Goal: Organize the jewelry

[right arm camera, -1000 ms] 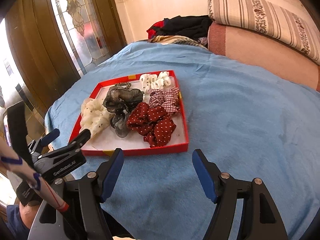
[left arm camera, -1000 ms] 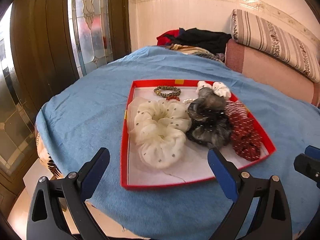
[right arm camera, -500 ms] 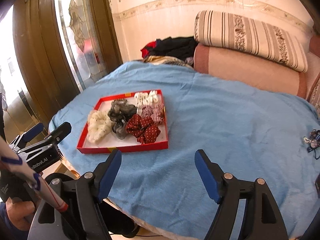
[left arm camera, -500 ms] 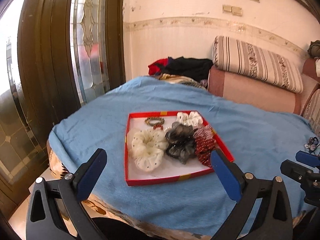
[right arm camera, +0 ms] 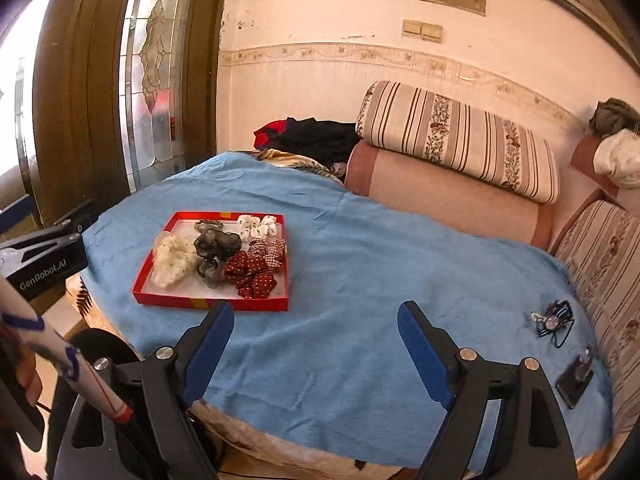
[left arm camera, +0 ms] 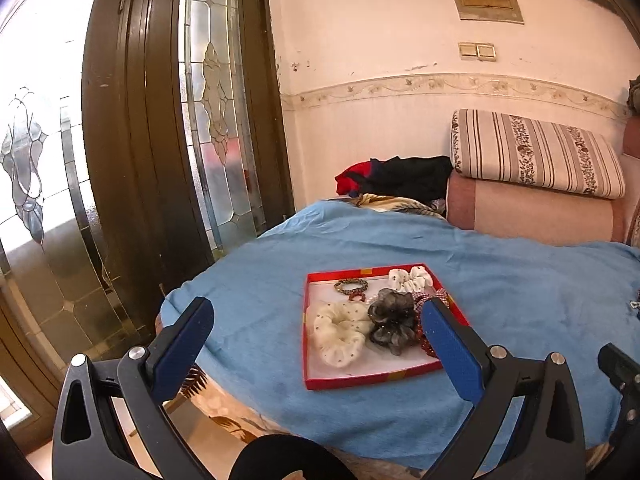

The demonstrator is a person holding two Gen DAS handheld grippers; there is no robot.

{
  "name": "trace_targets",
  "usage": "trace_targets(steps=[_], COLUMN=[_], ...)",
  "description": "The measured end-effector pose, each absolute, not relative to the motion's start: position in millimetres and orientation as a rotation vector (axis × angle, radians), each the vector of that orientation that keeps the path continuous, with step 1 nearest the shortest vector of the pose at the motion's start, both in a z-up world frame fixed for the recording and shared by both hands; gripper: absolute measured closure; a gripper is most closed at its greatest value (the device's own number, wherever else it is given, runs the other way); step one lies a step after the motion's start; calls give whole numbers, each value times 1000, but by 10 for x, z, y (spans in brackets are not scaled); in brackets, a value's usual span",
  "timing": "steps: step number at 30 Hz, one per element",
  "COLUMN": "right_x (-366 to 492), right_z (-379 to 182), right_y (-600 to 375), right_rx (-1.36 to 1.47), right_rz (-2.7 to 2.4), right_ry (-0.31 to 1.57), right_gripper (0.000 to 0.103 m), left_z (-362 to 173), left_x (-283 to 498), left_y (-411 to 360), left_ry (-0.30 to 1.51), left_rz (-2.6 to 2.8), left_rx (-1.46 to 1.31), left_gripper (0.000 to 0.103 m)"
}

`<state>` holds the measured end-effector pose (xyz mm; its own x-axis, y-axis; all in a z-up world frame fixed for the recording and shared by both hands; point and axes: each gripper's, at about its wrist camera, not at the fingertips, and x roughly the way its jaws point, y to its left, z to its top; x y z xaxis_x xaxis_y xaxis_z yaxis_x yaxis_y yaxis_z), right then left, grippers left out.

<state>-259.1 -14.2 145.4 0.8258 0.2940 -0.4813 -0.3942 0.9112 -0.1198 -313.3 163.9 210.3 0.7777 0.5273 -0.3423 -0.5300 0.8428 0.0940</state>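
Note:
A red tray (left arm camera: 352, 382) (right arm camera: 208, 304) lies on the blue cloth and holds several scrunchies: a cream dotted one (left arm camera: 340, 338) (right arm camera: 172, 258), a grey one (left arm camera: 392, 320) (right arm camera: 216, 246), a dark red dotted one (right arm camera: 252, 276), a white one (left arm camera: 410, 278) (right arm camera: 258, 225) and a small beaded band (left arm camera: 351, 286). A dark bundle of hair ties (right arm camera: 554, 320) lies far right on the cloth. My left gripper (left arm camera: 316, 350) is open and empty, held back from the tray. My right gripper (right arm camera: 316, 352) is open and empty, above the cloth's near edge.
The blue cloth (right arm camera: 380, 280) covers a round table. A sofa with a striped cushion (right arm camera: 456, 136) stands behind, with piled clothes (right arm camera: 312, 140) on it. A wooden door with glass panes (left arm camera: 140, 140) is at the left. A phone (right arm camera: 574, 380) lies at the right edge.
Both grippers have pulled back and risen away from the tray, so the tray looks smaller and more of the room shows. Both stay open and empty.

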Motion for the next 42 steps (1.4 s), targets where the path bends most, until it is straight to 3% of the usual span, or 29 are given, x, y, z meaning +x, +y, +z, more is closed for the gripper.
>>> trace_targets(steps=[42], right_x=[-1806], right_z=[576], right_y=[-180], right_rx=[-351], right_rz=[261], right_ry=[675], right_gripper=[15], left_z=[1203], left_x=[-2128], left_y=[1528], left_ry=[663], left_rz=[522], left_rx=[1], left_gripper=[0])
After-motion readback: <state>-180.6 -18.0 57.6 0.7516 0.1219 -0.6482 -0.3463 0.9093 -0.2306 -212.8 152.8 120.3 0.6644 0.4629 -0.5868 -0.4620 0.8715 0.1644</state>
